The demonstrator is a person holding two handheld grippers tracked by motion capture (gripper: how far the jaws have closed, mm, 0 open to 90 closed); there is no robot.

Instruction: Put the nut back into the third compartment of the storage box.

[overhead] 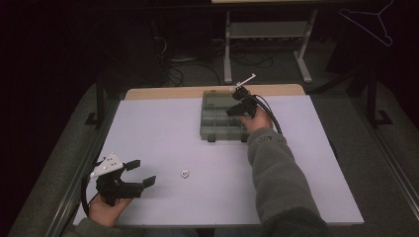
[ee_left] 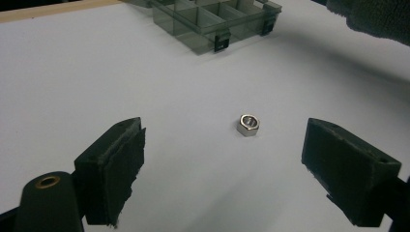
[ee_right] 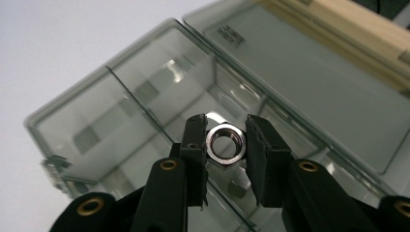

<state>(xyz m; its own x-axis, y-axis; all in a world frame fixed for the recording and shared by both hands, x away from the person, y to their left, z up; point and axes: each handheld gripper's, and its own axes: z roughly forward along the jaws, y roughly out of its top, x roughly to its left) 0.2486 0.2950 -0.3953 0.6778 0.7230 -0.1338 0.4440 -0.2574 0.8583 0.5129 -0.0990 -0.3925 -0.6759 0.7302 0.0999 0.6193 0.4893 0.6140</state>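
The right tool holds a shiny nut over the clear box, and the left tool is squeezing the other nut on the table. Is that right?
Not quite. In the left gripper view, the left tool is open, and the other nut lies untouched on the table. The right tool does hold a nut over the clear box.

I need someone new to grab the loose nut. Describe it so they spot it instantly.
Start at the white table top, then look to the near left, in front of the open left gripper. The small silver hex nut lies there alone on bare surface, unlike the other nut, which the right gripper holds over the clear compartment box.
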